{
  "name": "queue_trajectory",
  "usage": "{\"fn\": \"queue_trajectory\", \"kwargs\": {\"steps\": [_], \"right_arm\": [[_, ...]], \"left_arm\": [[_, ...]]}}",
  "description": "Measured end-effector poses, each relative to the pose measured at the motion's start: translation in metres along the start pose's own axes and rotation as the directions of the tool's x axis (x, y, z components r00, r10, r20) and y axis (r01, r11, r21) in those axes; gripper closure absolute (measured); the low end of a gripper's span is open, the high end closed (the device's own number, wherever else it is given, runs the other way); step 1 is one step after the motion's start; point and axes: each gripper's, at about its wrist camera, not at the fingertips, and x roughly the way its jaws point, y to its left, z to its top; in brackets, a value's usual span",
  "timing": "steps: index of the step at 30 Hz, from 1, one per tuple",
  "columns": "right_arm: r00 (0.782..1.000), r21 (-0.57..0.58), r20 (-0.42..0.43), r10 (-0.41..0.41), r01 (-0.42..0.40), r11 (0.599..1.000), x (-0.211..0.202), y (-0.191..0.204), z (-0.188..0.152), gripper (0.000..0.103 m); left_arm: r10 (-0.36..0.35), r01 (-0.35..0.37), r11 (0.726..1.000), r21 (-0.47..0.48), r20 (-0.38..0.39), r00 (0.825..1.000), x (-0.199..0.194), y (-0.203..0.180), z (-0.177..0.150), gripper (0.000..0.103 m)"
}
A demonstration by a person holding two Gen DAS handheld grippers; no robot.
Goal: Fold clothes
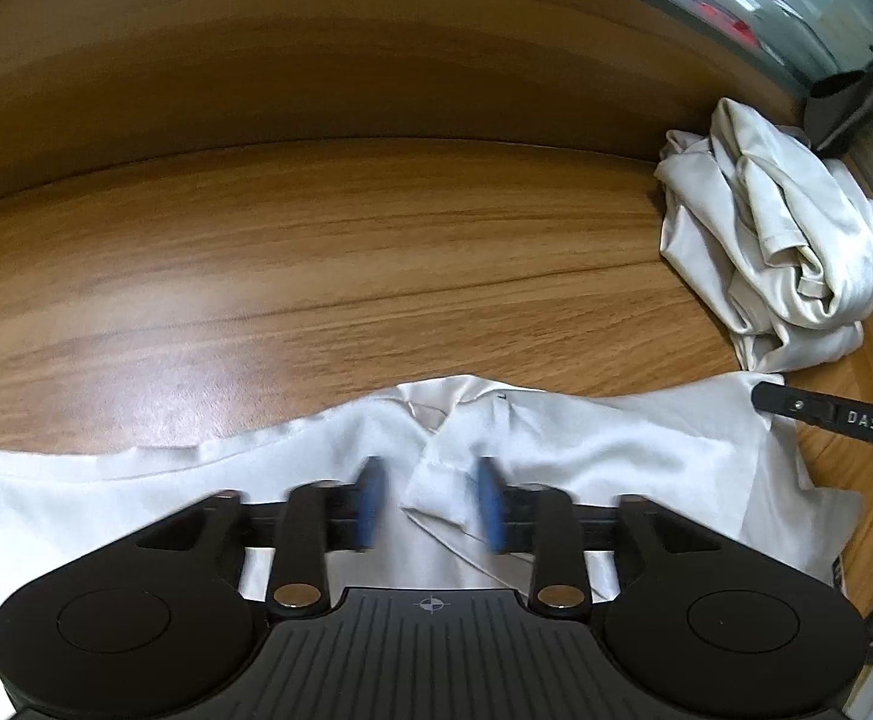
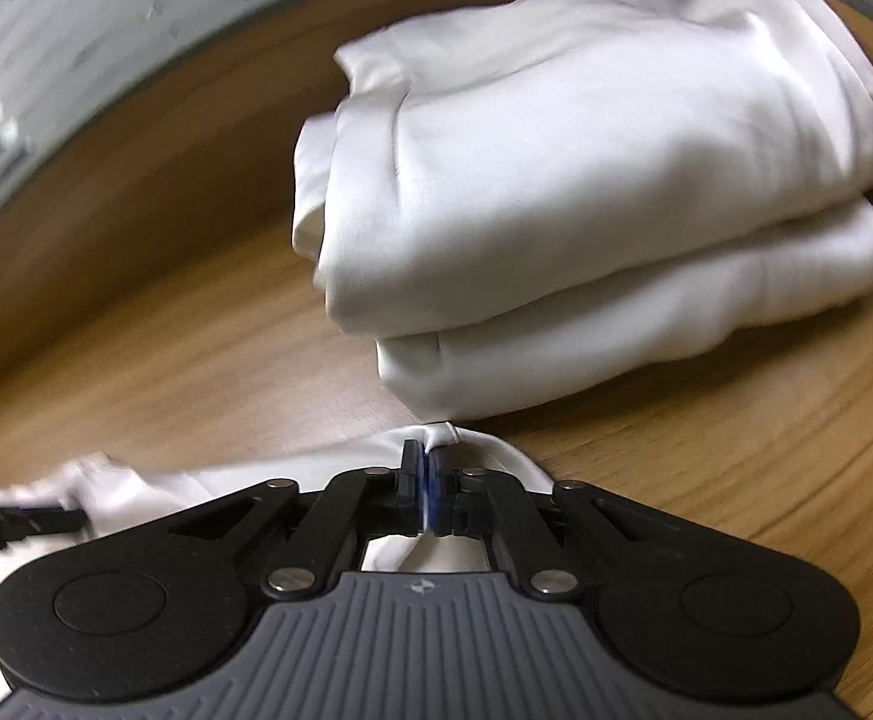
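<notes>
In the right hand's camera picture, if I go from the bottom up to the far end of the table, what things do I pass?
Right gripper pinching the spread white garment → bare strip of wooden table → stack of folded white clothes → table's far edge.

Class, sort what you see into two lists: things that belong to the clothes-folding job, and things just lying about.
Belongs to the job:
white garment
left gripper
right gripper
folded white clothes
crumpled white cloth

Just lying about:
wooden table

White shirt (image 1: 586, 450), plain. Off-white crumpled cloth (image 1: 778, 240). White folded stack (image 2: 586, 180). Tabletop (image 1: 316, 252) brown wood-grain. Tools black with blue pads (image 1: 370, 498).
</notes>
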Motion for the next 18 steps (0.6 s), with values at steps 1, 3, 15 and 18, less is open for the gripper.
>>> {"fn": "queue_trajectory", "kwargs": {"steps": [1,3,15,18], "right_arm": [[1.000,-0.021,-0.008,-0.004,0.004,1.000,0.000,0.002,-0.001,0.094],[1.000,-0.055,-0.003,-0.007,0.006,0.998,-0.006,0.005,-0.003,0.087],[0.995,-0.171,0.098,0.016,0.001,0.985,-0.113,-0.011,-0.042,0.074],[0.994,-0.176,0.105,-0.005,0.024,0.984,-0.134,-0.023,-0.056,0.066]], "left_arm": [[-0.001,0.001,1.000,0.007,0.011,1.000,-0.004,0.001,0.000,0.051],[-0.008,0.008,1.000,0.011,0.035,0.999,-0.014,0.005,-0.002,0.047],[0.062,-0.046,0.995,-0.089,0.180,0.982,-0.112,0.049,-0.052,0.043],[0.073,-0.058,0.995,-0.082,0.197,0.978,-0.135,0.051,-0.075,0.040]]}}
